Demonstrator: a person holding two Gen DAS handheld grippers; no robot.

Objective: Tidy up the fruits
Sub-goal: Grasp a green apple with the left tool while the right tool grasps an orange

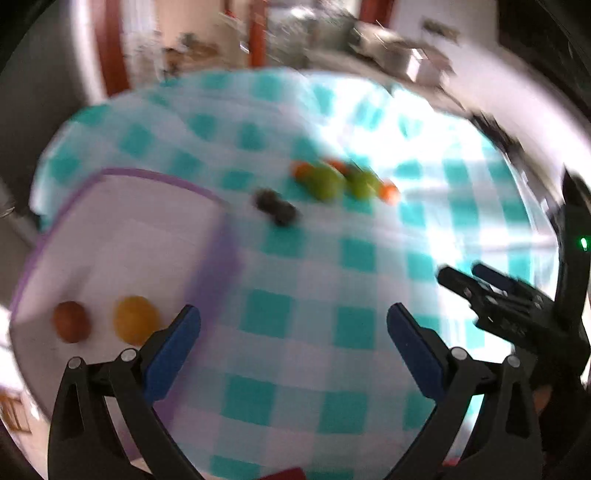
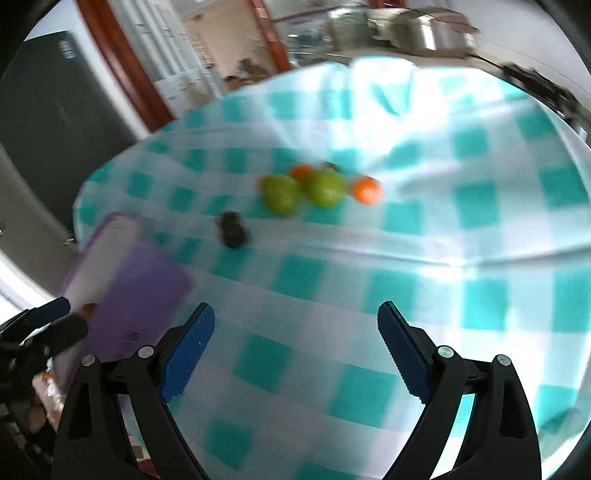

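Observation:
A purple-rimmed white tray (image 1: 122, 236) lies on the left of the checked cloth and holds a brown fruit (image 1: 70, 321) and a yellow fruit (image 1: 135, 319). Loose fruits sit mid-table: two green ones (image 2: 325, 188) (image 2: 279, 194), small orange ones (image 2: 365, 190) (image 2: 301, 171) and a dark bunch (image 2: 232, 229). They also show in the left wrist view: green (image 1: 325, 182), orange (image 1: 389, 191), dark (image 1: 277, 206). My left gripper (image 1: 293, 325) is open and empty by the tray's right edge. My right gripper (image 2: 295, 325) is open and empty over the cloth, also seen from the left wrist (image 1: 476, 278).
The teal-and-white checked cloth (image 2: 424, 258) is wrinkled near the fruits. The purple tray (image 2: 136, 295) sits at the left in the right wrist view, with the left gripper (image 2: 55, 321) beside it. Kitchen clutter and metal pots (image 2: 417, 29) stand behind the table.

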